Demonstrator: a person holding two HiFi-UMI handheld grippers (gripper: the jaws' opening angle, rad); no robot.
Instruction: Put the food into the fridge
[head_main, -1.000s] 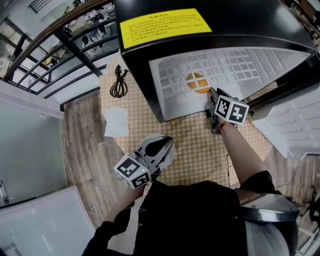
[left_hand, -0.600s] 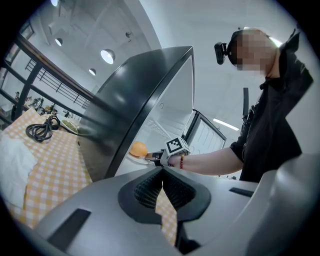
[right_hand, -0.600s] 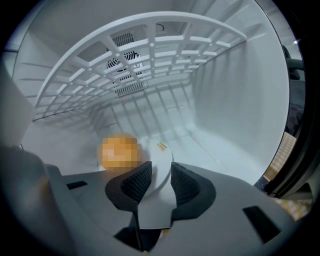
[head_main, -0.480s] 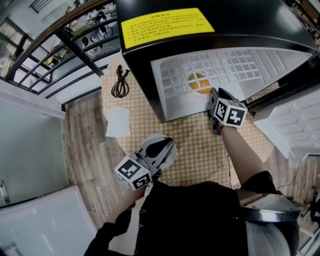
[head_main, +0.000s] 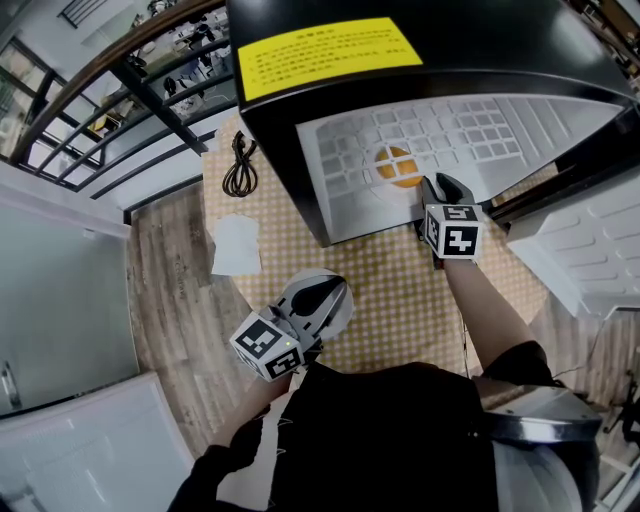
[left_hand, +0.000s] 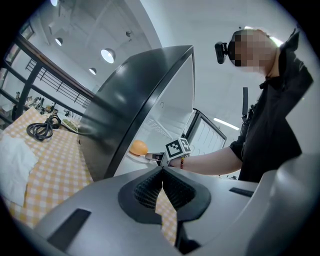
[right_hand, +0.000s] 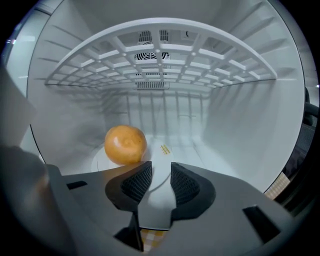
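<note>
While the left tongs (left_hand: 161, 170) are pressed together empty, the right tongs (right_hand: 161, 169) stand slightly spread at the fridge (right_hand: 240, 125) opening, with the orange (right_hand: 125, 144) on a white plate (right_hand: 161, 152) inside.

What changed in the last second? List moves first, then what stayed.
The right hand-held gripper rolled at the mouth of the fridge, so its marker cube now faces up squarely, and it eased slightly back toward the person. Its jaws stand apart, holding nothing. Unmoved: the orange on its plate inside the fridge, and the left hand-held gripper, shut above the checked table.
</note>
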